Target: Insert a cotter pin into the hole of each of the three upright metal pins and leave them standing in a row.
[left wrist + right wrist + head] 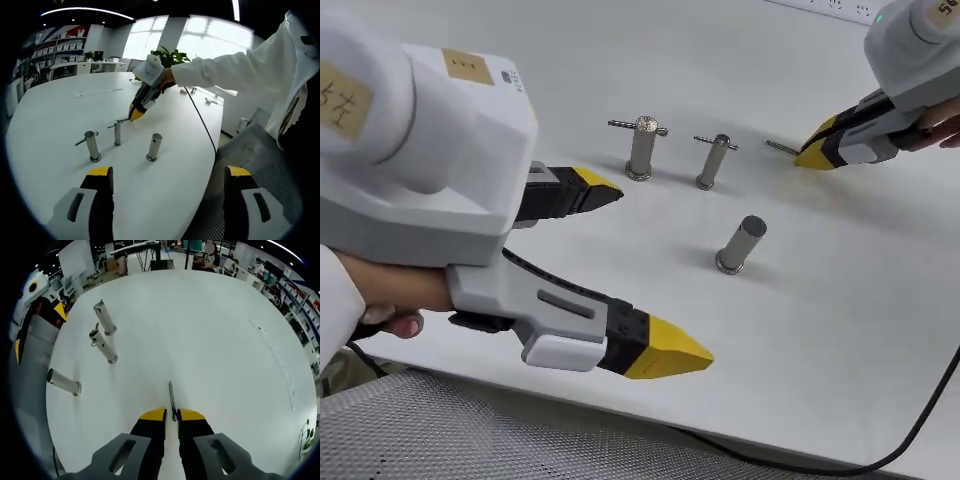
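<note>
Nearest on white table (840, 330), third metal pin (741, 243) stands empty; other two metal pins (642, 148) carry cotters. Right gripper (810, 152) pinches last cotter pin (782, 147); left gripper (665, 273) spread wide, idle. Next: line tip with cross-hole, slide through.

Head view: steep, close, from table (840, 300) edge. Gripper views: facing each other across three metal pins (714, 162).
</note>
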### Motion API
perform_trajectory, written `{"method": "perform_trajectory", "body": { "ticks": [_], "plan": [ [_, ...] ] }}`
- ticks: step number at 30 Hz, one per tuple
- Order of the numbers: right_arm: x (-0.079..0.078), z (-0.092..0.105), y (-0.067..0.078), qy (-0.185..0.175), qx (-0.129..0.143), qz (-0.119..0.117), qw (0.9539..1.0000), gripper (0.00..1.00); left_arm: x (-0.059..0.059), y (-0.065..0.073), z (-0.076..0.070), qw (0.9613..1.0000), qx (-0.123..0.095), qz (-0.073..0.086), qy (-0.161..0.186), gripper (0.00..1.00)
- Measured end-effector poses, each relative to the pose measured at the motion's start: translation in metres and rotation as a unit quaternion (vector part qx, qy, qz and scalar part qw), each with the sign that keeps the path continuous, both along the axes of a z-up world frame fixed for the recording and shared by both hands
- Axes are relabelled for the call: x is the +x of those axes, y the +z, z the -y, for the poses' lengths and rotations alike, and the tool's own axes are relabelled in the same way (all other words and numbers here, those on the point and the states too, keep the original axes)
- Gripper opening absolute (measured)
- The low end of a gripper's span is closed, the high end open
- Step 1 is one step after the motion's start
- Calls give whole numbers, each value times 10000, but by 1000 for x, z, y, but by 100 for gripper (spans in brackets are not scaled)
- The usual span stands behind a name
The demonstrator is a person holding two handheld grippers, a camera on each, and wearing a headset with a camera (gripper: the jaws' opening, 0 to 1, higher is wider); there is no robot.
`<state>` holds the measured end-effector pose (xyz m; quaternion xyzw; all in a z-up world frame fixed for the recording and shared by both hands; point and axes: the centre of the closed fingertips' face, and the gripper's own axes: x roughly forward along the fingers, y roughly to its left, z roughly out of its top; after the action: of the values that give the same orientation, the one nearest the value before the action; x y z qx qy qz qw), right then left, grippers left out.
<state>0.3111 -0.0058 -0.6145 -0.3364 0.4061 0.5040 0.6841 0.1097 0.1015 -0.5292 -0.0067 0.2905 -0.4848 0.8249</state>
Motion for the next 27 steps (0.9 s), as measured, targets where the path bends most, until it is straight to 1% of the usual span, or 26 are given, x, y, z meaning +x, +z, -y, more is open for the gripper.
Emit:
{"method": "perform_trajectory", "body": {
  "ticks": [3,4,5,6,9,12,14,16,18,19,21,23,25,27],
  "plan": [
    [-1,0,0,158,-75,86,9998,0,0,-1,-2,10000,14,13,-7,89],
    [1,0,0,215,-126,149,9996,0,0,1,-3,10000,-10,63,-24,88],
    [1,0,0,285,-140,154,9994,0,1,2,-3,10000,-32,84,-21,87],
    [4,2,0,319,-151,153,9993,0,2,3,-3,9999,-55,87,-2,87],
    [6,2,0,255,-175,76,9995,0,5,2,-3,9999,-15,110,9,87],
    [4,2,0,269,-196,77,9994,0,7,2,-7,9999,52,150,28,86],
    [5,2,1,303,-194,110,9993,0,9,5,-10,9998,24,203,66,85],
    [5,2,0,339,-209,181,9990,0,11,7,-11,9998,-8,194,106,85],
    [7,3,1,398,-276,333,9983,0,12,7,-12,9997,8,206,118,85],
    [6,3,2,399,-258,329,9983,0,12,8,-11,9997,26,206,122,85],
    [2,0,6,258,-87,278,9992,0,13,9,-11,9996,43,216,147,85],
    [3,2,11,343,-119,442,9984,0,14,10,-10,9996,56,216,169,85],
    [0,2,19,367,-54,554,9978,0,17,12,-10,9994,75,272,205,85],
    [-1,2,28,437,27,719,9965,0,21,16,-9,9992,17,284,268,85]
  ]
}}
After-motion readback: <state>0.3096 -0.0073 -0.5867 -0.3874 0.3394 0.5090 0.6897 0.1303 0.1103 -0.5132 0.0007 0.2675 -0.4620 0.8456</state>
